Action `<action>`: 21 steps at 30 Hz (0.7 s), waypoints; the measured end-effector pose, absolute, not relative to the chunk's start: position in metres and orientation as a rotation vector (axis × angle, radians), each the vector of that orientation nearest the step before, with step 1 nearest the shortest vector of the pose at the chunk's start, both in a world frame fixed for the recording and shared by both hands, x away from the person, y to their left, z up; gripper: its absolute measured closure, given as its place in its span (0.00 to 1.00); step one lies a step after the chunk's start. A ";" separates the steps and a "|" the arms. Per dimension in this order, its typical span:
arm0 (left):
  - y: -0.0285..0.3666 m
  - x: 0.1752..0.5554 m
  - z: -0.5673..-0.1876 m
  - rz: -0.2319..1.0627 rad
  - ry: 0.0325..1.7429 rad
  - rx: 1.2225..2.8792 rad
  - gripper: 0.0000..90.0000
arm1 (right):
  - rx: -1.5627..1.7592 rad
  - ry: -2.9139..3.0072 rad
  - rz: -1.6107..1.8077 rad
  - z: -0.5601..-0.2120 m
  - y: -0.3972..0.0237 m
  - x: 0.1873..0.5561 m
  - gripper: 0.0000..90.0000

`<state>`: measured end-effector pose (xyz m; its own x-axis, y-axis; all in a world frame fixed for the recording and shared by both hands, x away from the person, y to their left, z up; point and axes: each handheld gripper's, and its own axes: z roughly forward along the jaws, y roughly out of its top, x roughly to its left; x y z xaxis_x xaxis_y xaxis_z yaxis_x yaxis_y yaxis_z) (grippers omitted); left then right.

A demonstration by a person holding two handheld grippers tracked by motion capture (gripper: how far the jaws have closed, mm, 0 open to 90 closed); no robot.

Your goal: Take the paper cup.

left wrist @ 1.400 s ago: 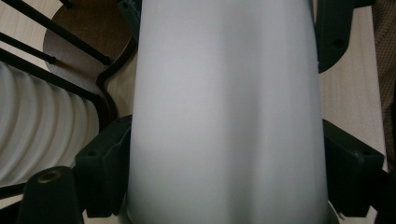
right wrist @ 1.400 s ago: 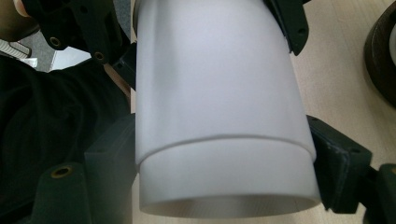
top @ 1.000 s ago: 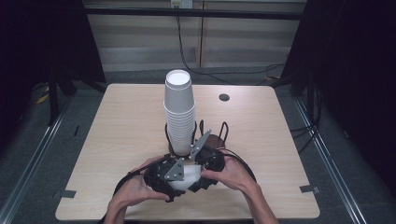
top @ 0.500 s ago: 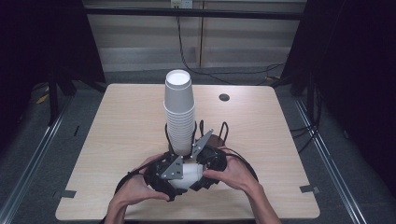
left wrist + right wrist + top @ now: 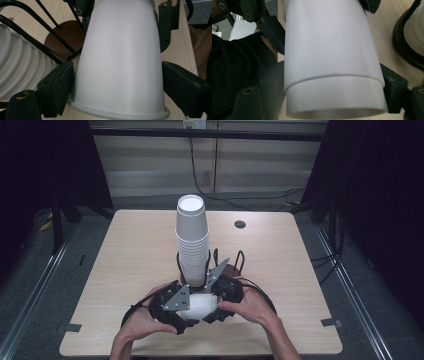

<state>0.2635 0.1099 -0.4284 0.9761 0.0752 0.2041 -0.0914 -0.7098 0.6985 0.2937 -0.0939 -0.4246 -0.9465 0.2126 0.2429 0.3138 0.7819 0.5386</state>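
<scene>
Left claw (image 5: pixel 117 82) looser; cup (image 5: pixel 197 306) seemingly level.

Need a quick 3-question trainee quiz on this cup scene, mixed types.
1. True or false: the cup stack lies on its side.
2. What does the right gripper clamp? A) nested white cups B) a cable C) a wooden block
3. What small thing sits on the table beyond the stack, to the right in the high view?

Key: 1 false, it stands upright; 2 A; 3 a dark round disc.
</scene>
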 end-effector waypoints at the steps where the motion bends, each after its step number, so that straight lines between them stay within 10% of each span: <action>1: 0.111 0.263 -0.428 0.281 0.002 2.329 0.15 | -0.418 -2.804 -0.892 -0.425 -0.094 0.294 0.25; 21: 0.149 0.272 -0.421 0.294 0.175 2.085 0.18 | -0.560 -2.770 -1.026 -0.432 -0.116 0.295 0.24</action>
